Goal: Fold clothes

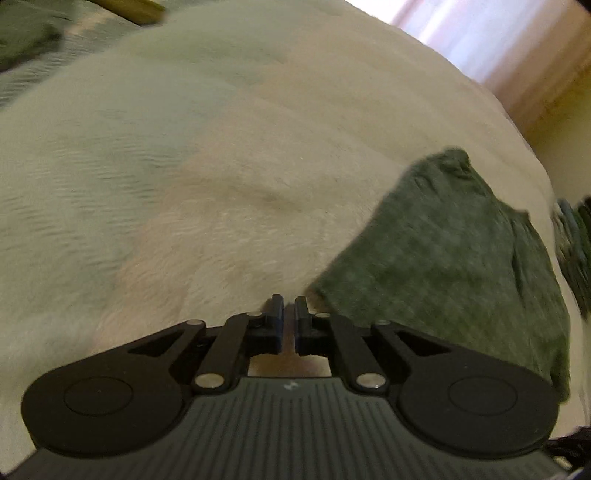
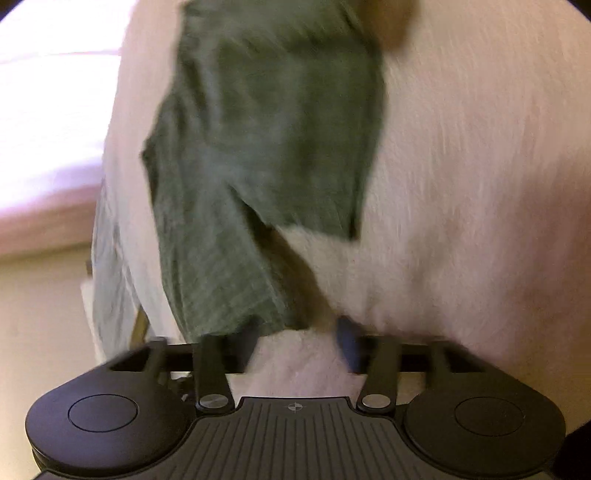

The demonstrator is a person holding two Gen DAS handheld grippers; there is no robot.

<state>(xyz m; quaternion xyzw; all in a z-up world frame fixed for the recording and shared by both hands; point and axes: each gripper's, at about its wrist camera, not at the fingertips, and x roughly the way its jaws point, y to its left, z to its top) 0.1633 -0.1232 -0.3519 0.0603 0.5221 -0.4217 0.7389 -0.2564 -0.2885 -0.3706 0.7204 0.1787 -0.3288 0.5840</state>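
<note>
A dark green garment [image 1: 443,251] lies partly folded on a fluffy cream blanket [image 1: 221,184], to the right of my left gripper [image 1: 289,314]. That gripper hovers over bare blanket, its jaws nearly touching with nothing between them. In the right wrist view the same green garment [image 2: 266,147] stretches away from me, one flap folded over, and its near corner hangs down to the left fingertip [image 2: 247,339]. My right gripper [image 2: 297,341] is open, with the cream blanket [image 2: 461,184] showing between its fingers. Both views are motion-blurred.
The bed's edge [image 2: 110,229] drops off left of the garment, with pale floor [image 2: 40,314] below. A bright curtained window [image 1: 498,40] stands beyond the bed. Greyish bedding [image 1: 44,55] and a wooden piece [image 1: 136,9] lie at the far left.
</note>
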